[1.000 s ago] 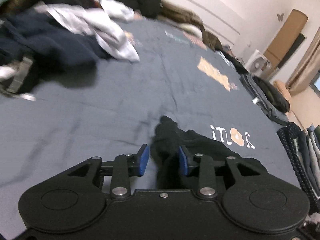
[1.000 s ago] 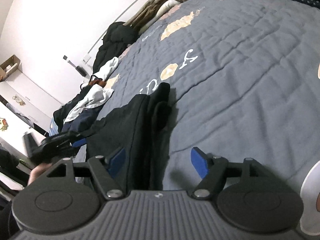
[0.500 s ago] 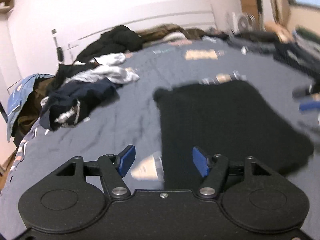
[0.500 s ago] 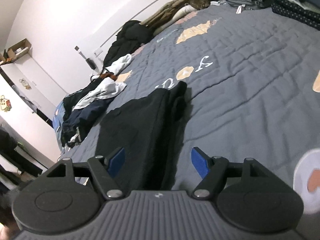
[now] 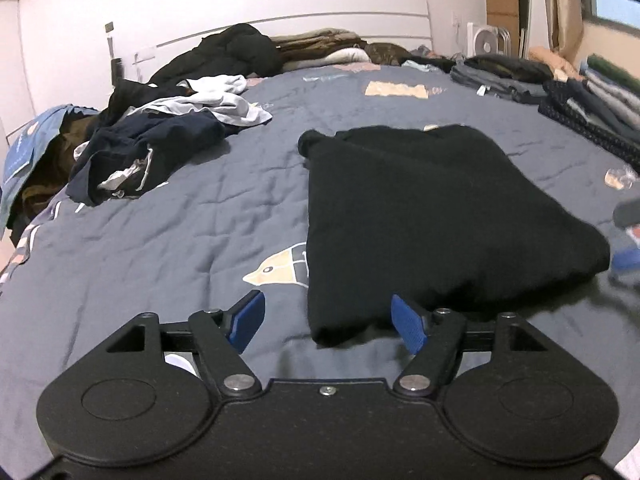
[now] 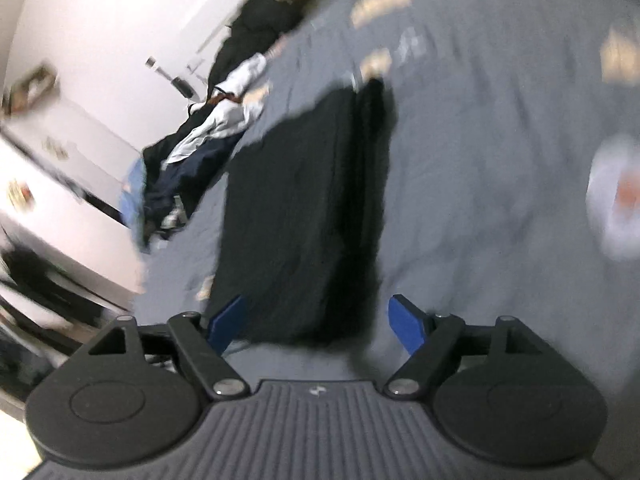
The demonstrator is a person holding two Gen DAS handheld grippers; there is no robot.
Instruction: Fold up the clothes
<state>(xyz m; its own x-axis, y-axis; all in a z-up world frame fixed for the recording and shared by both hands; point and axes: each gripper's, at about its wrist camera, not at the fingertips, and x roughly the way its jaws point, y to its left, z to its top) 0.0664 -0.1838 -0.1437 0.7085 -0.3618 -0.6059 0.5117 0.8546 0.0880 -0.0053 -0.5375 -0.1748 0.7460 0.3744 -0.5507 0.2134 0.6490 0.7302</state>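
Grey-blue quilted bedspread [image 5: 168, 220] covers the bed and carries printed motifs in beige and white; a white headboard and a pale wall stand behind it.

1. Task item. A black garment [image 5: 432, 216] lies folded flat on the bedspread, right of centre in the left wrist view. Its outline is roughly rectangular, with a rounded knob of fabric at the far left corner. A fold line runs across its upper face. In the right wrist view the same garment [image 6: 304, 216] appears as a long dark panel running away from the camera; that view is motion-blurred, so fine detail cannot be read.

2. Left gripper [image 5: 328, 322]. Jaws are spread wide, with nothing between the blue pads [image 5: 406, 322]. The near left corner of the garment lies between the pads without touching them. The gripper hangs just above the bedspread.

3. Right gripper [image 6: 316, 322]. Jaws are likewise spread wide and empty. The near end of the garment lies between the two blue pads. A blurred dark and blue shape at the right edge of the left wrist view may be this gripper; the blur prevents confirmation.

4. Surroundings. A heap of unfolded clothes [image 5: 160, 132], navy, white and black, sits at the left side of the bed, well apart from the garment. Stacked folded clothes [image 5: 592, 108] line the far right edge. A small white fan [image 5: 486, 42] stands against the wall beyond the headboard, near a beige curtain [image 5: 564, 4].
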